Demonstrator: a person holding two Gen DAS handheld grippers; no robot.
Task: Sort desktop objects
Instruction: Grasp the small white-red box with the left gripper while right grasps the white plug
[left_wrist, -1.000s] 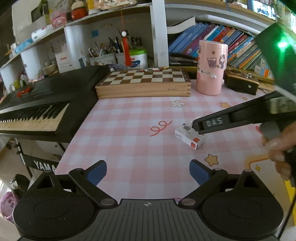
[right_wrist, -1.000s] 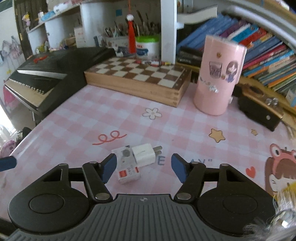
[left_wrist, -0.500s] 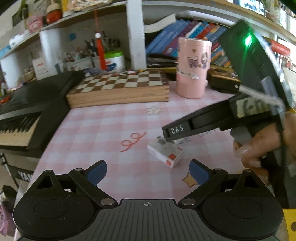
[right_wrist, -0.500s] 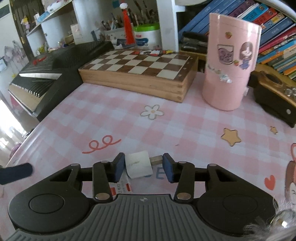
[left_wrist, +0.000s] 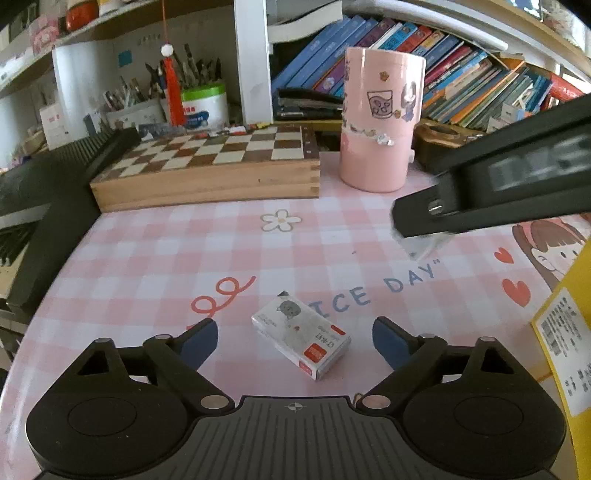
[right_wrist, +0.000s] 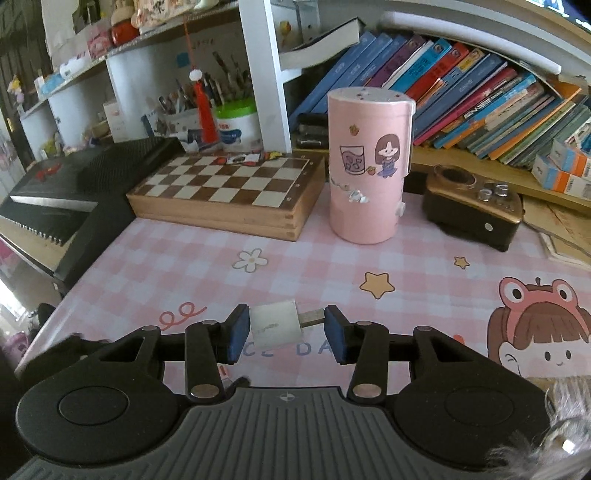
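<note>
Two grippers are seen over a pink checked tablecloth (left_wrist: 155, 254), at whose back a wooden chessboard box (right_wrist: 225, 199) and, beside it, a pink cylinder (right_wrist: 369, 166) are set. A white plug adapter (right_wrist: 275, 325) is clamped lengthwise in the right gripper (right_wrist: 284, 330), body against one pad and prongs against the other. A small white box (left_wrist: 301, 338) is left flat on the cloth between the wide, closing jaws of the left gripper (left_wrist: 293, 338), untouched by either pad
</note>
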